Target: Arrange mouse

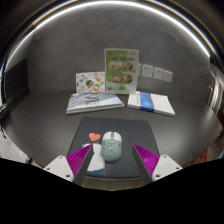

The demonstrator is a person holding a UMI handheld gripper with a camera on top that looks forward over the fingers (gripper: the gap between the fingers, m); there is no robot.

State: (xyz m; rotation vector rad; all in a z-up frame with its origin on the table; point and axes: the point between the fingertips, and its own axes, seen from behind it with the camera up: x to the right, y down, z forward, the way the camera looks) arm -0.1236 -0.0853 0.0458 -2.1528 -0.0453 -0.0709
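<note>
While hovering low in the frame, gripper point(111, 157) spread wide around mouse point(111, 147), pads point(78, 157) clear of it, on dark mat point(135, 132).

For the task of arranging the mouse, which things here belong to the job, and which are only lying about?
Belonging to the job:
- mouse, between the open fingers, with gaps at both sides
- gripper
- dark mouse mat under the mouse

Only lying about:
- small pink object beside the mouse
- books lying flat beyond the mat
- upright booklets at the wall
- wall sockets
</note>
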